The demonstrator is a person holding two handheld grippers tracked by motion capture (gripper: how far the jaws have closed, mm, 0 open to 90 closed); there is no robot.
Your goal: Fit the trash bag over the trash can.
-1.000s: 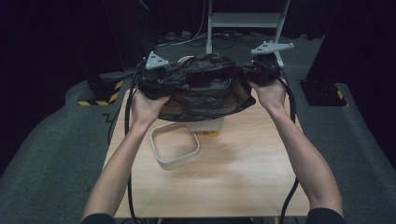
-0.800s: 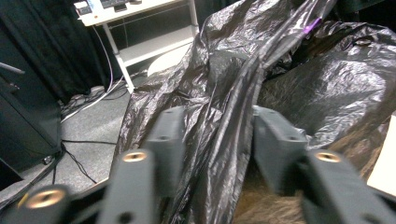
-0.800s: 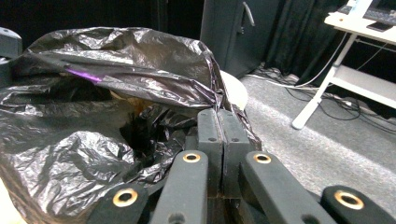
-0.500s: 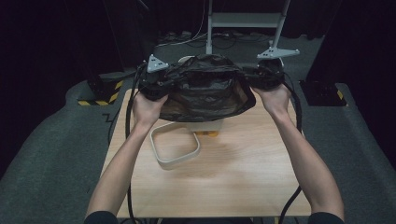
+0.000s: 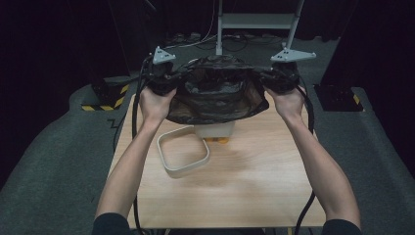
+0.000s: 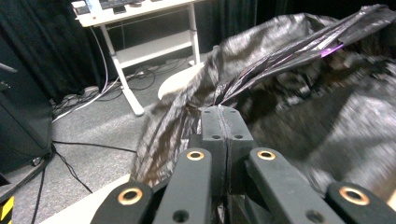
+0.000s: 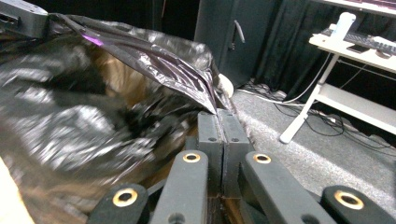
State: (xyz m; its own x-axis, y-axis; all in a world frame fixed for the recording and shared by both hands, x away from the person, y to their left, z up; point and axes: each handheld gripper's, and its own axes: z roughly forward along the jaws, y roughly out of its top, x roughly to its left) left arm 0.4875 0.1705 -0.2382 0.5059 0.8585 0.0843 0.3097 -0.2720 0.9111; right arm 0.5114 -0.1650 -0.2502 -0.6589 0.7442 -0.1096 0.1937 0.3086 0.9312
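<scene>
A black plastic bag hangs stretched between my two grippers above the far half of the wooden table. My left gripper pinches the bag's left rim, and its jaws have just been closing on the film. In the left gripper view the jaws meet with the bag caught between them. My right gripper holds the right rim after a brief release and re-closing. In the right gripper view its jaws clamp the bag. A beige bin stands under the bag, mostly hidden.
A beige ring-shaped frame lies on the table to the left of the bin. Something small and orange sits at the bin's base. A white desk frame and cables lie on the floor beyond the table.
The left hand has shifted slightly with the bag's rim, and the bag's mouth now sits a little tauter. The right hand has stayed in place.
</scene>
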